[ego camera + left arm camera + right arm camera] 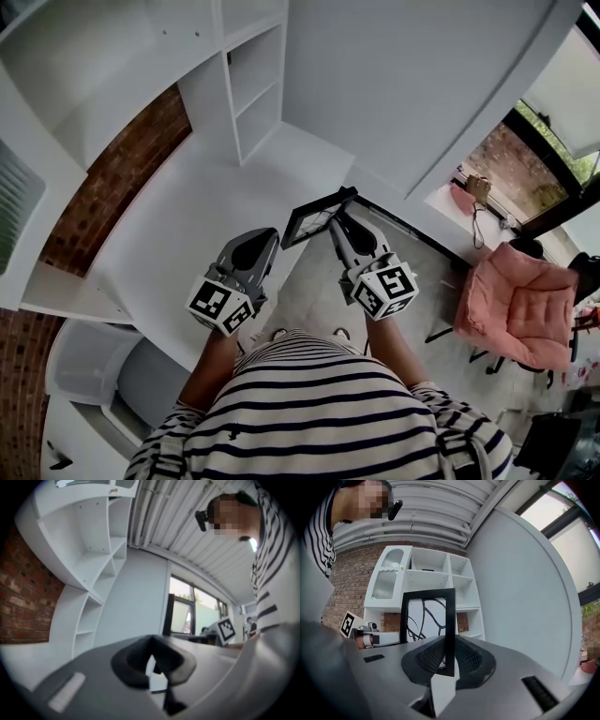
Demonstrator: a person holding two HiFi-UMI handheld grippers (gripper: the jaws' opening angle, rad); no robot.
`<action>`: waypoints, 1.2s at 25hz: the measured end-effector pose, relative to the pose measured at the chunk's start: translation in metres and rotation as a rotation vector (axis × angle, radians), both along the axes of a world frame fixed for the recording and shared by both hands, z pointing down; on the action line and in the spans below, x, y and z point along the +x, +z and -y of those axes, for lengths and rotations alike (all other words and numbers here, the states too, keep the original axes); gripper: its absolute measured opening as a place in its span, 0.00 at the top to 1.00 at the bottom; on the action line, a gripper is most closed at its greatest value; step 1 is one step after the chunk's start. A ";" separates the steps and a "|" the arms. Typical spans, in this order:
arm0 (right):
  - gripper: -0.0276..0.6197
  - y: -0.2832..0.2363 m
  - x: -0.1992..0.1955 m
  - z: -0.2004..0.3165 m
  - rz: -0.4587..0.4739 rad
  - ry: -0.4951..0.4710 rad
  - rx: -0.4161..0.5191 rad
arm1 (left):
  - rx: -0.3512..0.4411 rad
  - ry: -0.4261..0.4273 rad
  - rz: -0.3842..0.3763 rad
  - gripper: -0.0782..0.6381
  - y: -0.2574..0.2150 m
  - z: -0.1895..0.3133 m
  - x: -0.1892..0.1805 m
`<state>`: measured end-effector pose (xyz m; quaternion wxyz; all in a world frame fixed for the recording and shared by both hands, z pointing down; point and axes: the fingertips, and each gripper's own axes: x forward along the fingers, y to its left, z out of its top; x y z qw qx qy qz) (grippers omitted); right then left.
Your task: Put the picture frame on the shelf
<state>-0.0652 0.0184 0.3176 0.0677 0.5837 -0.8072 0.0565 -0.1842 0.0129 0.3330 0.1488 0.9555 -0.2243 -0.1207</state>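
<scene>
- Against the red brick wall, the tall white wooden shelf unit (251, 89) stood with open compartments. The frame was not in any of them, so I judged the placing itself was not yet done.
- Below it, the wide white tabletop (178, 234) lay between the person and the shelf.
- The black rectangular picture frame with a white, black-lined print (450, 616) was held in the air close to the person, well apart from the shelf.
- The right gripper (336, 223) was clamped on one side bar of the frame. The pick-up seemed finished, while carrying and setting down remained.
- The left gripper (253, 246) had its jaws together on nothing.
</scene>
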 end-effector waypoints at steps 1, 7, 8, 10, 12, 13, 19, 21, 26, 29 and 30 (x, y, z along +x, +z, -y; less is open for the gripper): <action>0.86 0.000 0.000 0.001 0.000 0.001 0.000 | 0.000 0.002 -0.001 0.88 0.000 0.000 0.000; 0.86 0.000 0.001 0.002 -0.007 0.009 0.000 | -0.004 0.010 -0.014 0.88 0.001 0.002 0.001; 0.86 -0.001 0.002 0.003 -0.011 0.010 -0.002 | -0.006 0.013 -0.016 0.88 0.001 0.002 0.001; 0.86 -0.001 0.003 0.003 -0.020 0.014 -0.003 | -0.006 0.023 -0.022 0.88 0.001 0.003 0.004; 0.86 -0.002 0.007 0.002 -0.027 0.024 -0.005 | -0.007 0.036 -0.028 0.88 0.002 0.004 0.009; 0.86 -0.002 0.010 0.002 -0.029 0.031 -0.006 | -0.009 0.043 -0.030 0.88 0.003 0.005 0.012; 0.86 -0.001 0.036 0.011 -0.026 0.061 -0.020 | -0.028 0.069 -0.032 0.88 0.008 0.016 0.035; 0.86 0.002 0.044 0.018 -0.022 0.060 -0.029 | -0.037 0.070 -0.030 0.88 0.011 0.024 0.043; 0.86 0.007 0.065 0.048 -0.013 0.043 -0.047 | -0.068 0.064 -0.028 0.88 0.017 0.052 0.068; 0.86 0.011 0.084 0.071 -0.005 0.032 -0.065 | -0.093 0.054 -0.024 0.88 0.021 0.072 0.088; 0.86 0.012 0.092 0.079 -0.003 0.026 -0.069 | -0.095 0.049 -0.018 0.88 0.022 0.079 0.095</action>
